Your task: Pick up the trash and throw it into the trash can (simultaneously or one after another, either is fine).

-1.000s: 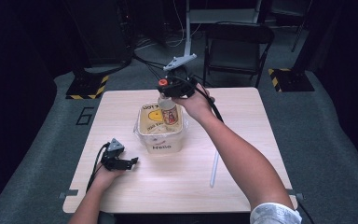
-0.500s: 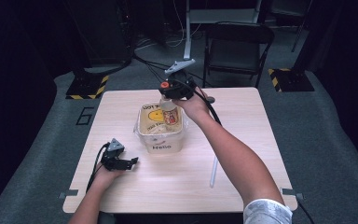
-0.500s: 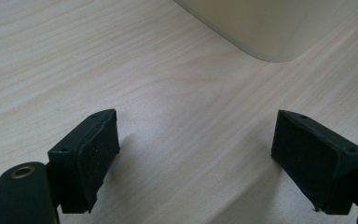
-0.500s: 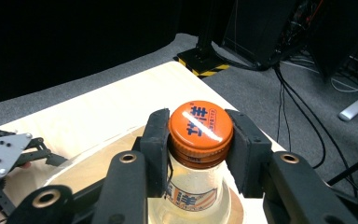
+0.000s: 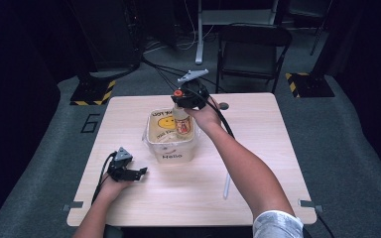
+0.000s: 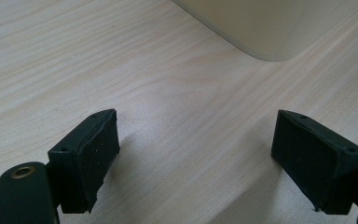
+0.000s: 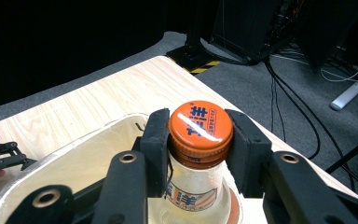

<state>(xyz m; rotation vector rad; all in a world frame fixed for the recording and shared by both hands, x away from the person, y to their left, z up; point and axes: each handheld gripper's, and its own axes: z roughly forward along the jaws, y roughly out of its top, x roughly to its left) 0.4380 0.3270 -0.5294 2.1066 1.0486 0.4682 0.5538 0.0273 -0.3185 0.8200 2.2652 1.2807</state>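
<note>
The bottle (image 7: 196,158) stands upright at the centre of the right gripper view, long axis vertical, cap up, its base inside the cream tub (image 5: 171,144). The right gripper (image 7: 199,140) is clenched on its neck, jaws just under the orange cap (image 7: 200,125). Its clear body carries an orange-printed label. The left gripper (image 5: 129,172), lower left in the high view, rests on the table (image 5: 258,124) with jaws wide apart, grasping nothing.

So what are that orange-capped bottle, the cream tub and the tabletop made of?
The orange-capped clear bottle looks like transparent plastic: you can see through its wall, and its cap shines glossy. The cream square tub seems to be smooth matte plastic with printed lettering. The pale table shows wood grain, possibly a laminate.
</note>
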